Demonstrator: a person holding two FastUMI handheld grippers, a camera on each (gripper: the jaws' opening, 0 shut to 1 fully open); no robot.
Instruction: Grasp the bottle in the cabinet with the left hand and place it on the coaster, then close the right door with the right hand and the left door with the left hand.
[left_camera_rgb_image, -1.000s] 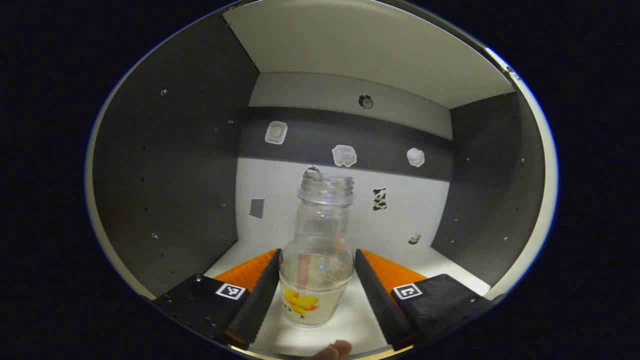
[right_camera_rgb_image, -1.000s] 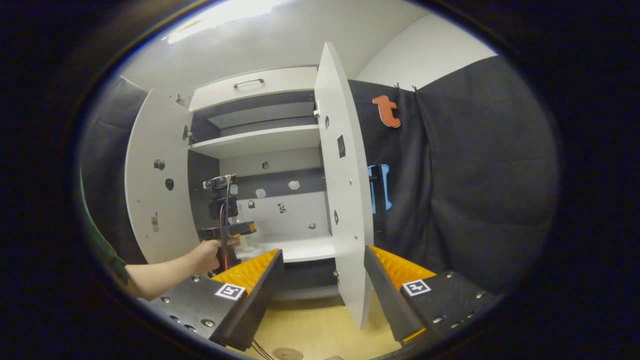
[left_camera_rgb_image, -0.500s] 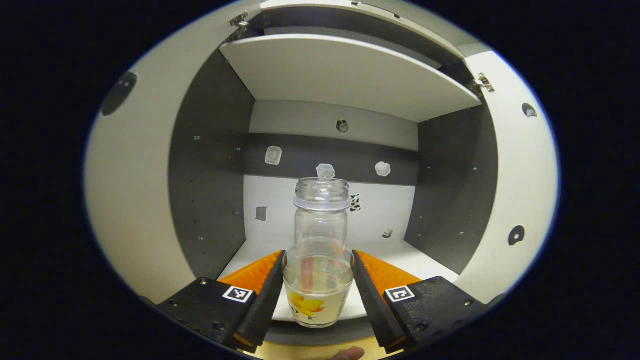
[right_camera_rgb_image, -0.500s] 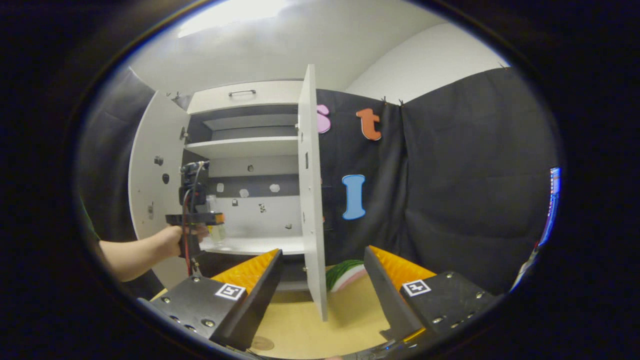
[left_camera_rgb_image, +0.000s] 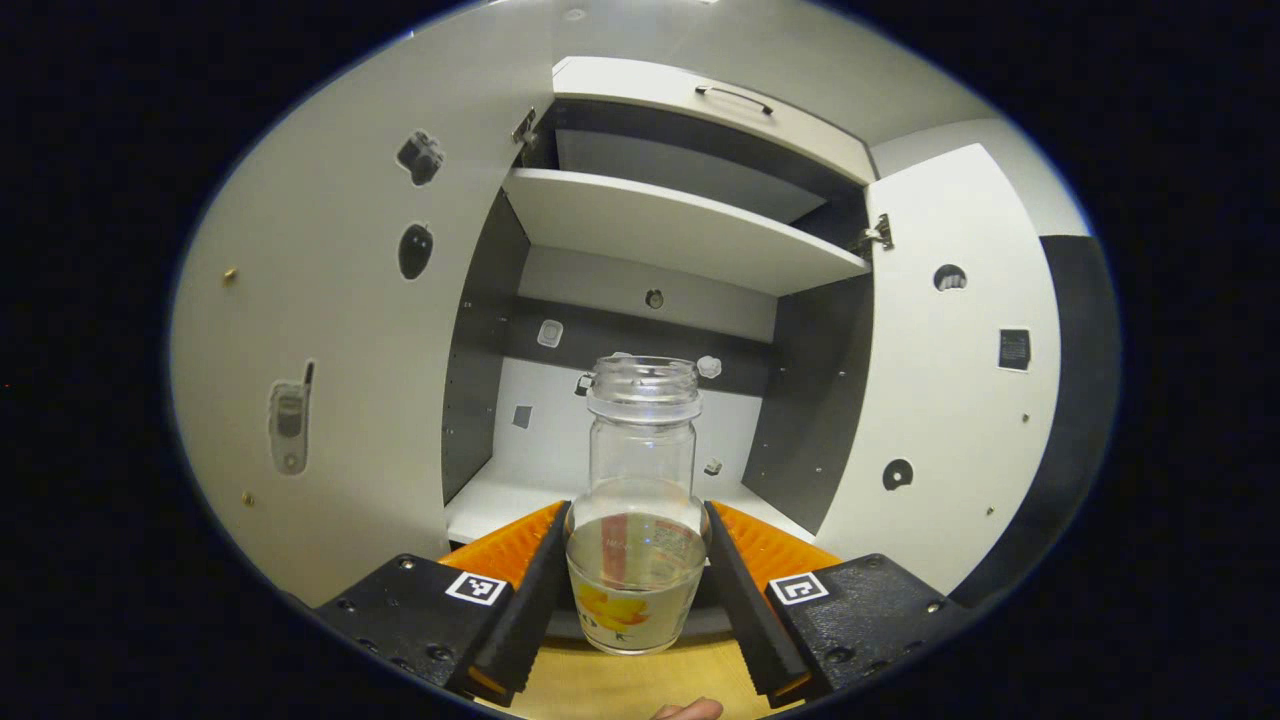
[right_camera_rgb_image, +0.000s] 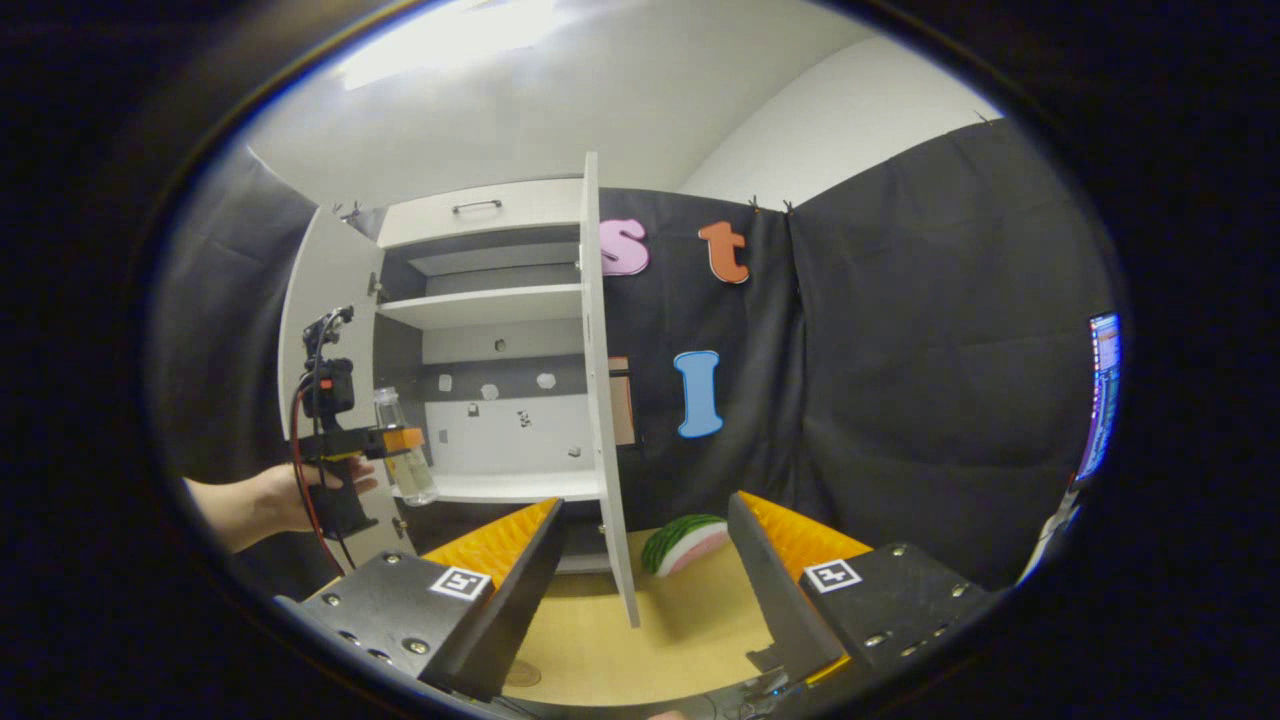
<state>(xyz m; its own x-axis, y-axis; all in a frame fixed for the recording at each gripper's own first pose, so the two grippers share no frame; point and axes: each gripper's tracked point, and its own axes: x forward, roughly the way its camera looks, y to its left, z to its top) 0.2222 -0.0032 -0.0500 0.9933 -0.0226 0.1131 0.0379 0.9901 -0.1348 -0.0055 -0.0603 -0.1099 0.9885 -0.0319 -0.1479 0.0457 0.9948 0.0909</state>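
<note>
Bottle (left_camera_rgb_image: 638, 500) first: it is a clear glass one with no cap and a yellow flower picture low on its side. The left gripper (left_camera_rgb_image: 636, 585) pinches it, with one orange and black finger (left_camera_rgb_image: 520, 590) pressed on each side of its round lower part. It stands upright between the fingers, up in the air in front of the cabinet (left_camera_rgb_image: 680, 230), above the front edge of the bottom shelf (left_camera_rgb_image: 490, 500).

In the right gripper view, the same bottle (right_camera_rgb_image: 400, 450) shows far off on the left, held by the left gripper (right_camera_rgb_image: 395, 440), and a hand (right_camera_rgb_image: 290, 495) grips the handle under it. There the bottle is just outside the cabinet (right_camera_rgb_image: 490, 300), near the left door (right_camera_rgb_image: 325, 300).

Both white doors stand wide open. The left door (left_camera_rgb_image: 330, 330) has small stickers on its inside, one shaped like a phone. The right door (left_camera_rgb_image: 950, 370) has small stickers too. In the right gripper view the right door (right_camera_rgb_image: 600, 400) is seen almost edge on.

The right gripper (right_camera_rgb_image: 645, 590) is spread wide and holds nothing. It hangs over the yellow wood worktop (right_camera_rgb_image: 640, 640). A toy slice of watermelon (right_camera_rgb_image: 683, 540) lies on the worktop past the right door. A small round brown thing (right_camera_rgb_image: 520, 672) lies flat on the worktop near the bottom edge, partly hidden by a finger. It may be the coaster, but I cannot tell.
</note>
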